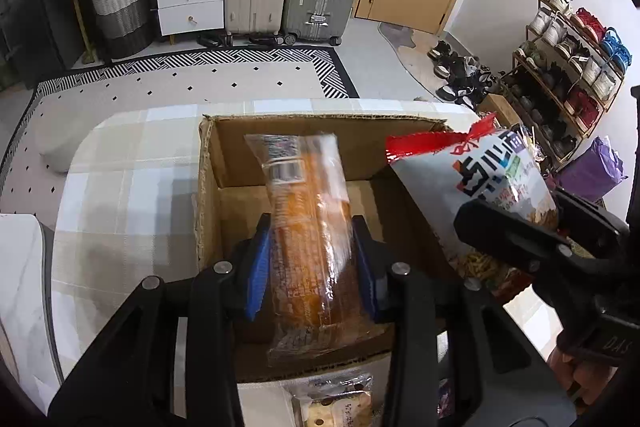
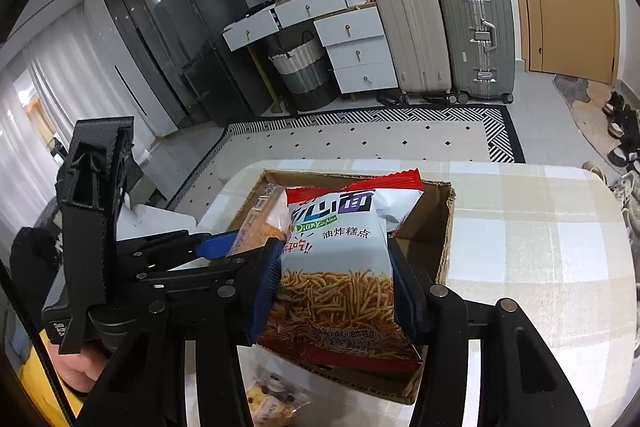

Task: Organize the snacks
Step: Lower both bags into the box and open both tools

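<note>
In the left wrist view, you are holding a long clear-wrapped orange snack pack (image 1: 308, 239) in the left gripper (image 1: 312, 267), its blue pads (image 1: 258, 267) pressing on both sides of the pack. The pack is hanging over the open cardboard box (image 1: 240, 163), which is sitting on a checked tablecloth (image 1: 120, 163). At the right edge, the right gripper (image 1: 532, 239) is gripping a white and red noodle snack bag (image 1: 492, 179), poised over the box's right wall. A packet of biscuits (image 1: 336, 403) is lying on the cloth just in front of the box.

To do this step well, you are best lowering the long pack flat along the box floor on its left side, leaving the right side free for the bag, and letting go only once it is resting there.

In the right wrist view, you are clamping the noodle snack bag (image 2: 340, 267) in the right gripper (image 2: 340, 291), pads squeezing its middle, above the box (image 2: 444, 227). This view is showing the bag's printed front, and the left gripper (image 2: 224, 247) from the side with the orange pack (image 2: 260, 223) reaching into the box. It is also showing the bare cloth to the right of the box, which the left view is missing. The box floor is showing only in the left view.
</note>
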`<action>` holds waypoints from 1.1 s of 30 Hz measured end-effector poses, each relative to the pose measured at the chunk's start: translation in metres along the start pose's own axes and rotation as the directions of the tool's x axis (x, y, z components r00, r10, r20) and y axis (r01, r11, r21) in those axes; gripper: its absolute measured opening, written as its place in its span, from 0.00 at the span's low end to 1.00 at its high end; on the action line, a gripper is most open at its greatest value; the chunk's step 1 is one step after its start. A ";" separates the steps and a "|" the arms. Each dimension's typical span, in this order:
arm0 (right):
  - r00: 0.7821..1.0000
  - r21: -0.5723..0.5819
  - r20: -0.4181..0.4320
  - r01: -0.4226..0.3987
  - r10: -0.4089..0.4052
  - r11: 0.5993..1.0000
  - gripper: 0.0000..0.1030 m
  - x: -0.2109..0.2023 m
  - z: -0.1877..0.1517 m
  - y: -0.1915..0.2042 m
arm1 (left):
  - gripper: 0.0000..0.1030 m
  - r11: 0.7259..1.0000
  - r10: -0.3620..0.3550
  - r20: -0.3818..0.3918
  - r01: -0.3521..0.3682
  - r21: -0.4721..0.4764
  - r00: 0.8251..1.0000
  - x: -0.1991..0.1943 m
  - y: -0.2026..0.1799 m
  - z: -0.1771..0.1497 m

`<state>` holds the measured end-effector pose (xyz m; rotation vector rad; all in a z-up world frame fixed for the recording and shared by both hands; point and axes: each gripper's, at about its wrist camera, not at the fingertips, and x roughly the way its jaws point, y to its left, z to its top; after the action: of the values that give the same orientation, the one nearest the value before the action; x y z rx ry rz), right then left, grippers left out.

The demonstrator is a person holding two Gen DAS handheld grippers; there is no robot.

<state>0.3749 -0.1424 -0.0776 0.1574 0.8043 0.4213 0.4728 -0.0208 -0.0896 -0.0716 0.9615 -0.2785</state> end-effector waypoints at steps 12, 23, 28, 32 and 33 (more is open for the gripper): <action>0.999 -0.010 -0.037 0.018 -0.018 1.000 0.50 0.019 -0.004 0.002 | 0.33 1.000 0.007 0.037 -0.007 -0.003 0.999 -0.001 0.014 -0.001; 0.996 -0.012 -0.070 0.052 -0.053 0.999 0.52 0.029 -0.009 0.003 | 0.38 0.999 0.036 0.032 -0.036 0.000 0.999 -0.021 0.014 -0.018; 0.997 -0.012 -0.041 0.063 -0.063 0.998 0.52 0.013 -0.006 0.004 | 0.45 0.999 0.045 0.039 -0.045 0.001 0.998 -0.032 0.012 -0.023; 0.998 -0.016 0.015 0.054 -0.054 0.998 0.52 -0.018 -0.003 0.010 | 0.46 0.999 0.053 0.054 -0.054 0.005 0.997 -0.050 0.007 -0.029; 0.998 -0.018 0.030 0.050 -0.050 0.999 0.52 -0.026 -0.003 0.013 | 0.48 0.998 0.055 0.058 -0.055 0.006 0.997 -0.055 0.006 -0.030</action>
<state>0.3523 -0.1422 -0.0588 0.1257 0.7735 0.3784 0.4194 0.0013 -0.0641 -0.0459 0.9037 -0.2283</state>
